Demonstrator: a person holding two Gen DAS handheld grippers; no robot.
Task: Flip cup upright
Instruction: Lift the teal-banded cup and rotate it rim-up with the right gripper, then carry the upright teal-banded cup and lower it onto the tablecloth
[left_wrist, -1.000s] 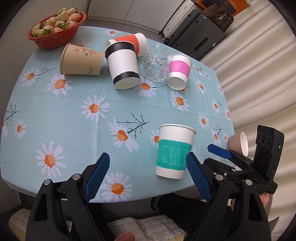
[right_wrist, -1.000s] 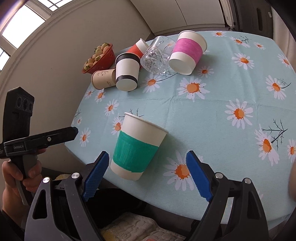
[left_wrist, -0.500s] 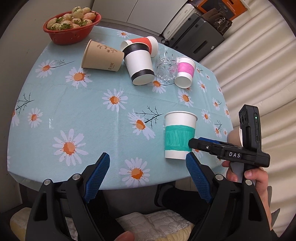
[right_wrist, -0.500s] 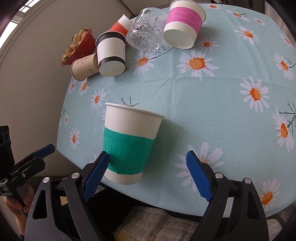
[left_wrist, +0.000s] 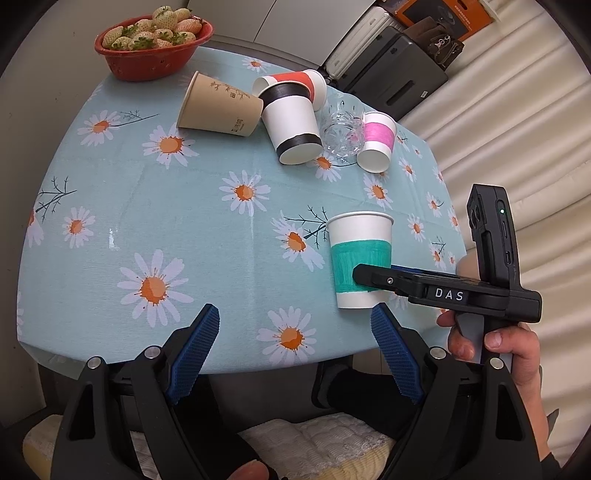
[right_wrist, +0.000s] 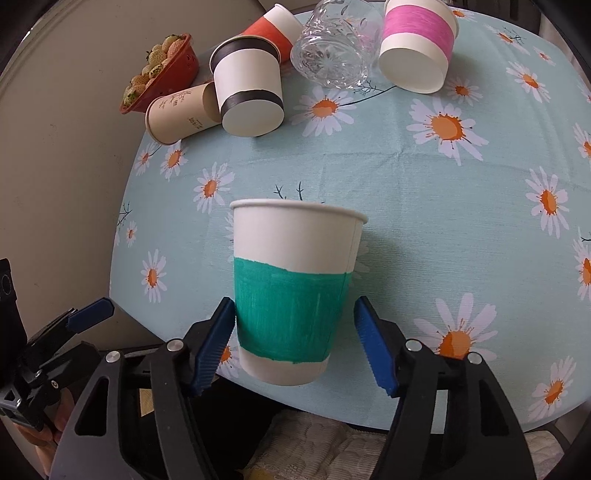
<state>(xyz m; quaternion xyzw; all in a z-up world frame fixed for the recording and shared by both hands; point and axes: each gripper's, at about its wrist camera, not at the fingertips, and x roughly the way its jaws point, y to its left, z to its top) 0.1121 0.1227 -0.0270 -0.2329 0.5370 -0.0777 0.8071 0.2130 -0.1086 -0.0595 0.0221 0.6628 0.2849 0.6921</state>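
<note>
Right wrist view shows the right gripper (right_wrist: 295, 332) spread around the green-banded paper cup (right_wrist: 293, 291), which stands upright near the table's (right_wrist: 424, 177) front edge; the left pad (right_wrist: 216, 343) is touching its band or just beside it, and the right pad (right_wrist: 373, 347) stays apart. In the left wrist view, the left gripper (left_wrist: 295, 354) is spread wide with nothing between its pads, off the table's near edge.

Over the last second we have brought the right tool (right_wrist: 295, 332) forward until its blue fingers (right_wrist: 216, 345) flank the green-banded cup (right_wrist: 295, 288), having narrowed their gap; the left one touches, the right stands just off. We have drawn the left tool (left_wrist: 295, 354) back from the worktop (left_wrist: 147, 221).
</note>
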